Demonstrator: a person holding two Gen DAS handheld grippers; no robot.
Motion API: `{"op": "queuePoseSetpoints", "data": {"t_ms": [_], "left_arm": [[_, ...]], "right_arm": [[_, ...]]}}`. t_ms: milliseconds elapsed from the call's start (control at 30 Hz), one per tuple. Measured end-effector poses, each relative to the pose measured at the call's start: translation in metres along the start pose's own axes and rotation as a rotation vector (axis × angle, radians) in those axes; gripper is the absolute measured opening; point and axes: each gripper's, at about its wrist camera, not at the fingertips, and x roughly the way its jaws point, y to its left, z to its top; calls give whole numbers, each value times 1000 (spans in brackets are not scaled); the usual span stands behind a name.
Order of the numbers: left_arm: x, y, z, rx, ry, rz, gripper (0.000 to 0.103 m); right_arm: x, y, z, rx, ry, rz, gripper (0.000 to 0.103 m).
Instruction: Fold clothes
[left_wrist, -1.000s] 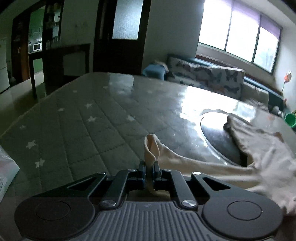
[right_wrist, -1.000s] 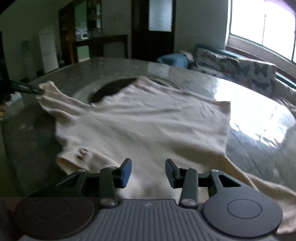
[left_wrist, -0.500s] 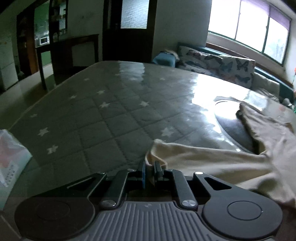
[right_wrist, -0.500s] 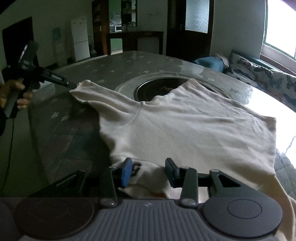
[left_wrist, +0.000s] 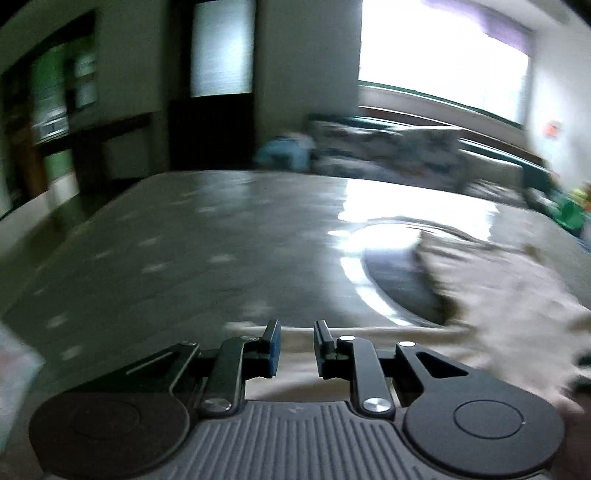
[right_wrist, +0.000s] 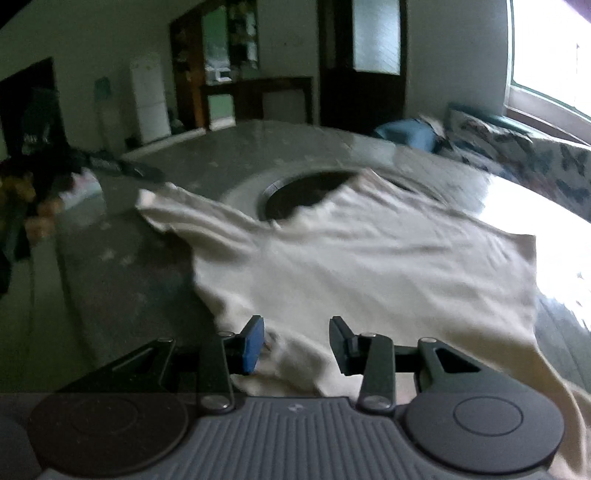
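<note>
Cream sleeve (left_wrist: 369, 334), earlier pinched, lies freed below the left tool (left_wrist: 296, 341), its jaws just parted narrowly.

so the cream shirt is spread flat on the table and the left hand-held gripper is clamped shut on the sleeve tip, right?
Not quite. The cream shirt is spread on the table, but the left hand-held gripper is not clamped: its jaws have just been opening. The left wrist view shows a clear gap between them, with the sleeve lying flat below, free of the pads.
</note>
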Motion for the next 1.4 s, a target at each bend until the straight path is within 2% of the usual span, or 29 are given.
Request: {"op": "queuePoseSetpoints", "data": {"t_ms": [100, 233, 300, 400, 467, 567, 667, 767, 867, 933, 1100, 1267, 1400], "left_arm": [[10, -35, -2, 78, 23, -99, 21], [28, -68, -7, 154, 47, -152, 21], [34, -74, -11, 178, 64, -174, 21], [39, -75, -20, 223, 83, -160, 22], [41, -73, -24, 236, 87, -149, 24], [39, -69, -24, 236, 85, -154, 25], [38, -71, -21, 252, 87, -152, 26], [32, -76, -15, 264, 76, -162, 26], [25, -82, -8, 277, 51, -181, 26], [21, -86, -3, 280, 39, -192, 27], [26, -103, 5, 289, 40, -235, 27], [39, -131, 3, 315, 58, -294, 28], [49, -152, -6, 360, 91, -351, 28]], "right_arm": [[15, 9, 13, -33, 5, 12, 38], [41, 16, 23, -61, 54, 9, 38], [48, 23, 21, -89, 86, 46, 38], [46, 35, 13, -170, 95, 56, 37], [42, 32, 12, -148, 116, 106, 37], [30, 28, 6, -157, 90, 80, 37], [9, 9, 5, -55, 41, 83, 37], [-6, -6, -2, -10, 15, 26, 37], [-16, -25, -12, 74, 16, 5, 39], [-21, -36, -19, 167, 27, 65, 38], [-35, -40, -22, 174, -19, 36, 38], [-36, -55, -18, 203, -51, -52, 38], [-26, -62, -29, 227, 6, -70, 38]]}}
